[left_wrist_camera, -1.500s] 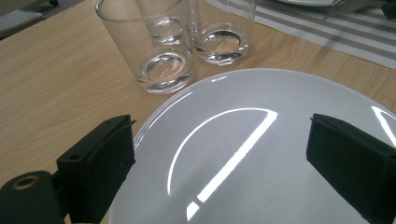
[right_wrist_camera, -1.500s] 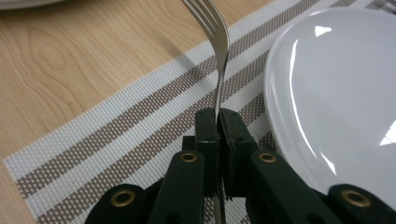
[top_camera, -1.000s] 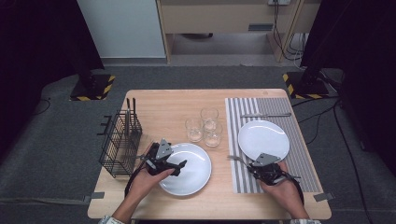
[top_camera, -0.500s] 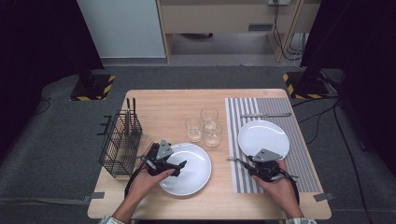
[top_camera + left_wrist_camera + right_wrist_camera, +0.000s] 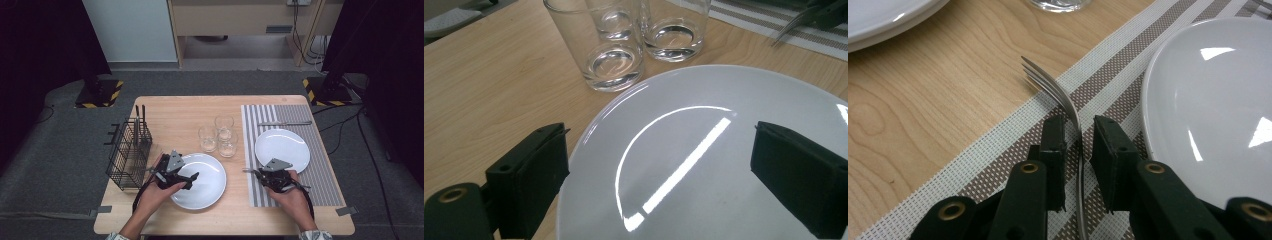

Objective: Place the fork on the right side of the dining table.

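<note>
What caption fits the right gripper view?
Right tongs closing around a fork lying on the striped placemat beside a white plate.

A silver fork (image 5: pixel 1068 102) lies on a placemat (image 5: pixel 998 165) striped brown and white, between black jaws; both plates (image 5: pixel 202 182) (image 5: pixel 282 149) are plain white, the table (image 5: pixel 175 112) pale wood, the wire basket (image 5: pixel 127 152) at left black

Looks like a lab or studio rig dressed up as a dining spot. The wooden table (image 5: pixel 175 112) sits on grey carpet, black curtains hang on both sides of it, hazard-striped stand bases (image 5: pixel 97 93) sit just past its far corners, and cables (image 5: pixel 300 20) dangle beyond it.
</note>
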Motion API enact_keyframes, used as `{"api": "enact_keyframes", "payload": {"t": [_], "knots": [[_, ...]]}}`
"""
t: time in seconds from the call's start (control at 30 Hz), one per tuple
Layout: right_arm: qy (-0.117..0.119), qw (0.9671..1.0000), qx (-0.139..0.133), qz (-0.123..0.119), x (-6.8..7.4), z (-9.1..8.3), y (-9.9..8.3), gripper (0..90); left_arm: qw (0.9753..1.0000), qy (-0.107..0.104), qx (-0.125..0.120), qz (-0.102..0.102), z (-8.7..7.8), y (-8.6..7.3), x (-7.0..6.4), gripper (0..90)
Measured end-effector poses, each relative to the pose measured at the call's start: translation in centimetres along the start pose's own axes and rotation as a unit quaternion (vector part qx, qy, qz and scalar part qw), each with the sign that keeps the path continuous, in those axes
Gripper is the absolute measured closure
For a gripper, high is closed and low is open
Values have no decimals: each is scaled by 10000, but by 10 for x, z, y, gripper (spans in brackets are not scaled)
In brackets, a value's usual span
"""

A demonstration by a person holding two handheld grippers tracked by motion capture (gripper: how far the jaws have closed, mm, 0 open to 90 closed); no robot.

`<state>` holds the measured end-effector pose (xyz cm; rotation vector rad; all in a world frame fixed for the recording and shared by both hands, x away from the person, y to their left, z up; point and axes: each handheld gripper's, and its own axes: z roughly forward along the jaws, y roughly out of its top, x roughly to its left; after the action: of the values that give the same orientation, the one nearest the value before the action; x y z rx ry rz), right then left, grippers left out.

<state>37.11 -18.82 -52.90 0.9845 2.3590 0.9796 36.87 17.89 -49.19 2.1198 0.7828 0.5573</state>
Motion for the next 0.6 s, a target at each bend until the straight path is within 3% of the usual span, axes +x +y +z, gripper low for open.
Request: {"api": "enact_keyframes", "payload": {"t": [0.6], "knots": [[86, 9999, 32, -54, 0, 0, -1, 833, 10000, -10, 15, -6, 0, 0, -1, 69]]}}
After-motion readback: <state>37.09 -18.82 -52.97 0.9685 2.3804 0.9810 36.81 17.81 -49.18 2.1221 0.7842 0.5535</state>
